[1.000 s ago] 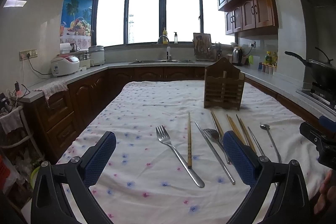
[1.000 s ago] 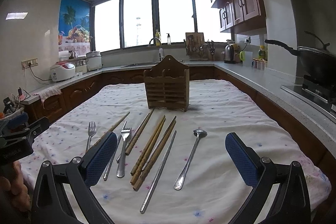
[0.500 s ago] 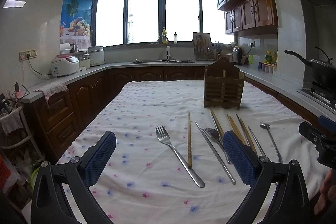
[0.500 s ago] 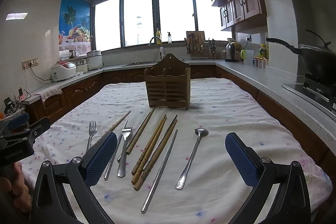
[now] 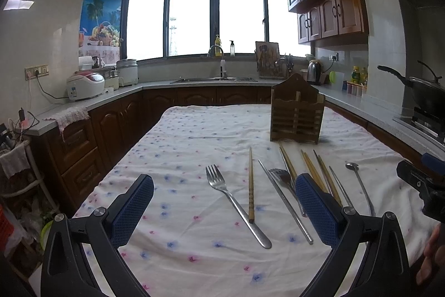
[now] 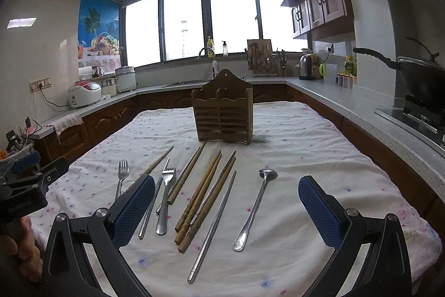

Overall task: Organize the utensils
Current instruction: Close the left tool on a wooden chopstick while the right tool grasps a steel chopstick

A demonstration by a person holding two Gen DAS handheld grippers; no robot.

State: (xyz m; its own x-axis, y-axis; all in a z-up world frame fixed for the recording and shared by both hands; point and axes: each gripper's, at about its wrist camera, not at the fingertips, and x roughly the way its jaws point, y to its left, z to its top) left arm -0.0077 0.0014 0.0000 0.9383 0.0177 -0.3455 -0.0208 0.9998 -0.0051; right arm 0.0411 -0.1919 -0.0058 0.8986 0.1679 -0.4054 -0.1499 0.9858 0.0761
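Two sets of tongs hang above the near edge of a desk draped in a flowered cloth (image 6: 292,130), each with its blue pads spread wide apart and nothing between them. The left tongs (image 5: 222,209) sit toward the desk's near left corner, over a fork (image 5: 233,202) and a single wooden chopstick (image 5: 251,183) that lie side by side on the cloth. The right tongs (image 6: 226,208) hover nearer the middle of the near edge, above the main row of utensils.

That row runs across the near half of the desk, handles toward the near edge: a second fork (image 6: 164,199), a steel chopstick beside it, a pair of dark wooden chopsticks (image 6: 187,176), two pairs of paler wooden chopsticks (image 6: 205,196), a long steel chopstick (image 6: 212,224) and, at the right end and a little apart, a small ladle (image 6: 256,206).

A slatted wooden holder (image 6: 224,116) stands upright near the middle of the desk, just beyond the chopstick tips. No utensil shows above its rim in either view.

A hand gripping each tool shows at the outer margin of the other's view. Kitchen counters, a sink and a wide window ring the desk.
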